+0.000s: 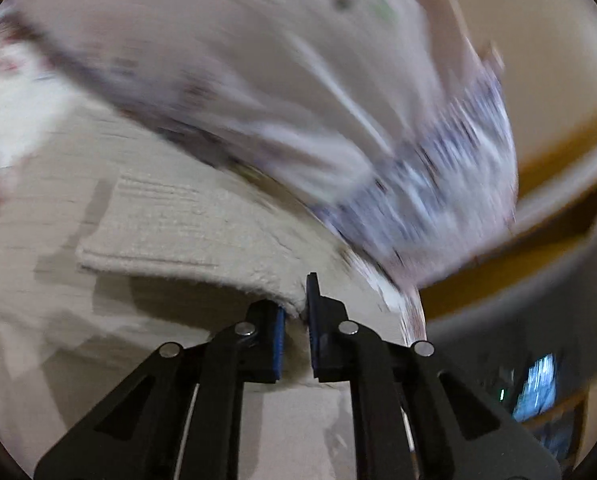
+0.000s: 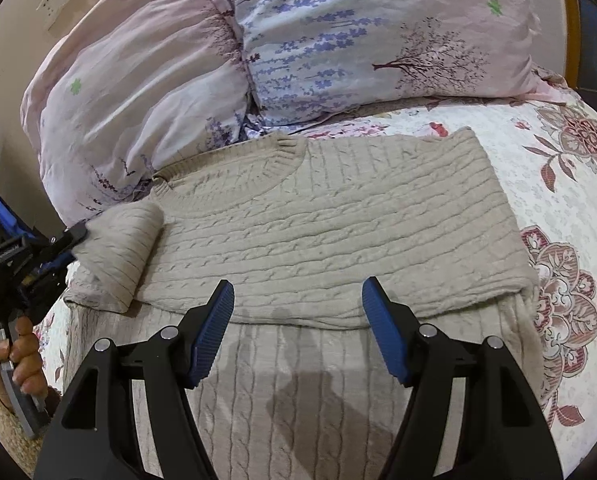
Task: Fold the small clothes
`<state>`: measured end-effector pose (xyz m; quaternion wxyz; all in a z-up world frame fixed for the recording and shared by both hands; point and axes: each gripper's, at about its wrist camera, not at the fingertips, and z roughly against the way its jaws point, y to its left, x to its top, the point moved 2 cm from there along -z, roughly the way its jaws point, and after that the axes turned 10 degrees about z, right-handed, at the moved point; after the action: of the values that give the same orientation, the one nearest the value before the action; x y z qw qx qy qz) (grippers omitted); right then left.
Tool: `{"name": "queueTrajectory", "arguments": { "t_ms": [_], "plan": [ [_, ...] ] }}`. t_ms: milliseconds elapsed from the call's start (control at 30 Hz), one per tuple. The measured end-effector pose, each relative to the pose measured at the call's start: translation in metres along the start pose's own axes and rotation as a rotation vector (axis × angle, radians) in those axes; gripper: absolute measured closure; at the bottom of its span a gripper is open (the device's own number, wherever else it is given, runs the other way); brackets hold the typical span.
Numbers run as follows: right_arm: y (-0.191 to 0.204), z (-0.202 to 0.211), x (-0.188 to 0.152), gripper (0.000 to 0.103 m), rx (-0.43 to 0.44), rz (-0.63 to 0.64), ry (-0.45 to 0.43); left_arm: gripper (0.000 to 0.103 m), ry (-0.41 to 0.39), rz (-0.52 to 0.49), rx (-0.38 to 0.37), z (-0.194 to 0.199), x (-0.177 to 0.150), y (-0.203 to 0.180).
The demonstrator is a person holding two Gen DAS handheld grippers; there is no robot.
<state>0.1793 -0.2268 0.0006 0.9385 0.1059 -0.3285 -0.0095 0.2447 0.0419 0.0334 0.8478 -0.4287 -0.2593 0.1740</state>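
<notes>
A beige cable-knit sweater (image 2: 318, 232) lies on the bed, its right side folded over the body. My left gripper (image 1: 296, 312) is shut on the sweater's left sleeve (image 1: 178, 236); in the right wrist view it (image 2: 72, 240) holds that sleeve (image 2: 118, 252) lifted and curled at the sweater's left edge. My right gripper (image 2: 298, 304) is open and empty, just above the sweater's lower half. The left wrist view is blurred by motion.
Two pale pink and lavender floral pillows (image 2: 258, 52) lie behind the sweater. A white floral quilt (image 2: 570, 240) covers the bed. A wall (image 2: 2, 80) with a switch plate stands at the left. A wooden headboard edge (image 2: 570, 20) shows at the far right.
</notes>
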Motion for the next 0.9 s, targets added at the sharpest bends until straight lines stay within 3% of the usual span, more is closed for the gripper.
{"name": "queueTrajectory", "arguments": {
  "t_ms": [67, 133, 267, 367, 433, 500, 567, 700, 767, 900],
  "plan": [
    [-0.003, 0.000, -0.001, 0.034, -0.007, -0.007, 0.004, 0.059, 0.120, -0.120, -0.024, -0.026, -0.020, -0.024],
    [-0.007, 0.000, -0.001, 0.034, -0.017, -0.014, 0.009, 0.039, 0.206, -0.217, -0.025, -0.039, -0.040, -0.039],
    [-0.018, 0.005, 0.002, 0.034, 0.009, -0.063, 0.006, 0.032, 0.224, -0.243, -0.021, -0.027, -0.044, -0.033],
    [-0.025, 0.002, 0.007, 0.034, 0.104, -0.138, 0.014, 0.031, 0.161, -0.224, -0.010, -0.001, -0.028, -0.016],
    [-0.017, 0.000, 0.011, 0.035, 0.121, -0.128, 0.010, 0.026, 0.124, -0.252, 0.016, 0.007, -0.022, -0.013],
    [-0.001, 0.000, 0.014, 0.035, 0.101, -0.070, -0.004, 0.021, 0.128, -0.204, 0.010, 0.006, -0.017, -0.009],
    [0.015, 0.000, 0.014, 0.035, 0.119, -0.026, -0.012, 0.021, 0.187, -0.094, -0.033, -0.012, -0.012, -0.005],
    [0.021, -0.002, 0.010, 0.035, 0.133, -0.036, 0.000, 0.023, 0.195, 0.013, -0.111, -0.038, -0.004, -0.019],
    [0.012, -0.001, 0.006, 0.035, 0.120, -0.063, 0.001, 0.023, 0.211, -0.052, -0.169, -0.047, -0.012, -0.047],
    [-0.011, 0.001, -0.002, 0.035, 0.111, -0.132, 0.009, 0.020, 0.287, -0.272, -0.162, -0.053, -0.044, -0.083]
  ]
}}
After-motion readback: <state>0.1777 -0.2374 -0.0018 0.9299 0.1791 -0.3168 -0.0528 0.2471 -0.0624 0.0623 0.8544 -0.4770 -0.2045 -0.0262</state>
